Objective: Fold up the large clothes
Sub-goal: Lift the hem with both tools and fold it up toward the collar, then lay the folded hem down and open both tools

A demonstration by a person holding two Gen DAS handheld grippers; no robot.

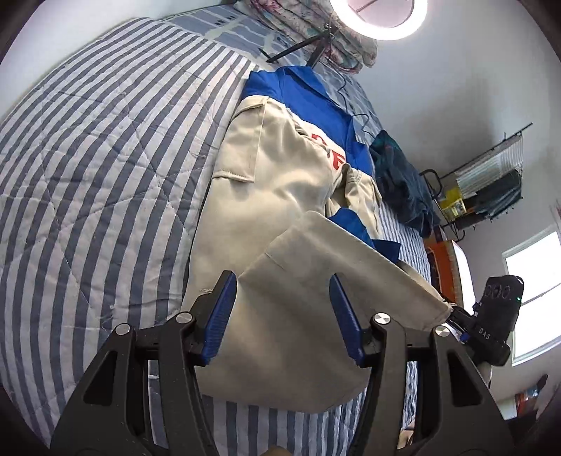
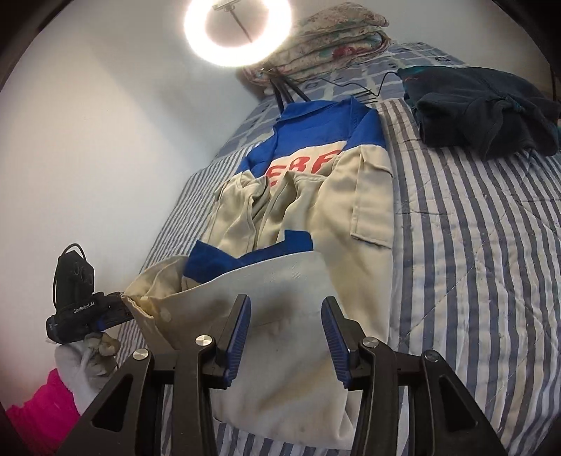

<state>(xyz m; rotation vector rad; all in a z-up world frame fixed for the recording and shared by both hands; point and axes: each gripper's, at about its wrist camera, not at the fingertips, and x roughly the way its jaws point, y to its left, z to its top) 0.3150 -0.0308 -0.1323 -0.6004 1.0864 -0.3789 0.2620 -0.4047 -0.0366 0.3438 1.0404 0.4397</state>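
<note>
A beige and blue work jacket (image 1: 273, 182) with red letters lies on the striped bed, sleeves folded in; it also shows in the right wrist view (image 2: 315, 196). Its bottom hem is lifted and stretched between two corners. In the left wrist view my left gripper (image 1: 285, 315) shows its blue pads spread wide over the raised cloth, while the other gripper (image 1: 459, 321) pinches a hem corner at right. In the right wrist view my right gripper (image 2: 285, 331) also shows spread pads, while the other gripper (image 2: 115, 310) pinches the buttoned corner at left. Which unit grips is unclear.
A striped quilt (image 1: 98, 158) covers the bed. A dark blue garment (image 2: 484, 105) lies in a heap beside the jacket. Folded floral bedding (image 2: 333, 38) and a ring light on a tripod (image 2: 238, 31) stand at the head. A wall runs along one side; a window (image 1: 533, 291) is nearby.
</note>
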